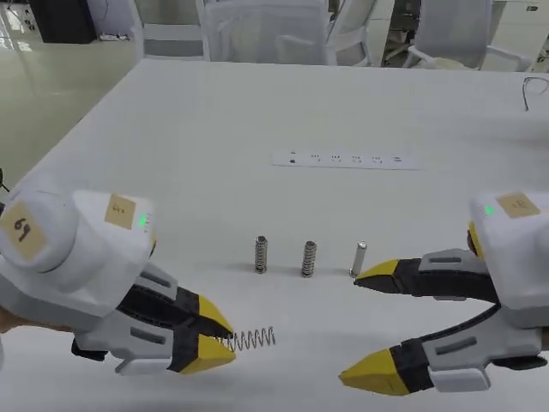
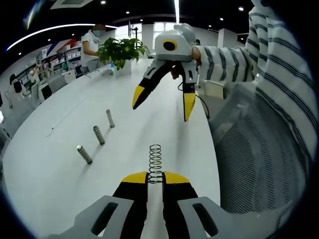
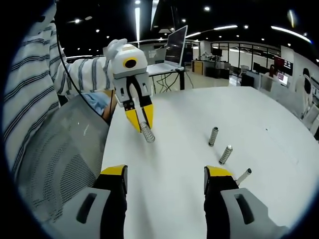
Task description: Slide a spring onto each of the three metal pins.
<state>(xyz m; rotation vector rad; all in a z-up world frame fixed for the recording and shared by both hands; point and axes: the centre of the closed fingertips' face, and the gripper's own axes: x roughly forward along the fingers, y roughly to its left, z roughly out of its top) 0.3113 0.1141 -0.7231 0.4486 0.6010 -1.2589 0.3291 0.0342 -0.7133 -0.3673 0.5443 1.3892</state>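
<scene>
Three metal pins stand in a row on the white table [image 1: 257, 129]. The left pin [image 1: 262, 255] and the middle pin [image 1: 309, 258] each wear a spring. The right pin [image 1: 360, 257] is bare. My left gripper [image 1: 221, 336] is shut on the near end of a loose spring [image 1: 254, 339], which sticks out toward the pins; the same spring [image 2: 155, 160] rises from its yellow tips [image 2: 155, 177]. My right gripper [image 1: 367, 324] is open, its upper tip just in front of the bare pin [image 3: 243, 176], nothing between its fingers [image 3: 215, 173].
A white power strip [image 1: 347, 160] lies flat beyond the pins. White chairs [image 1: 257, 34] line the table's far edge. A dark cable [image 1: 536, 87] lies at the far right. A person's striped sleeve [image 2: 234, 57] holds the right gripper.
</scene>
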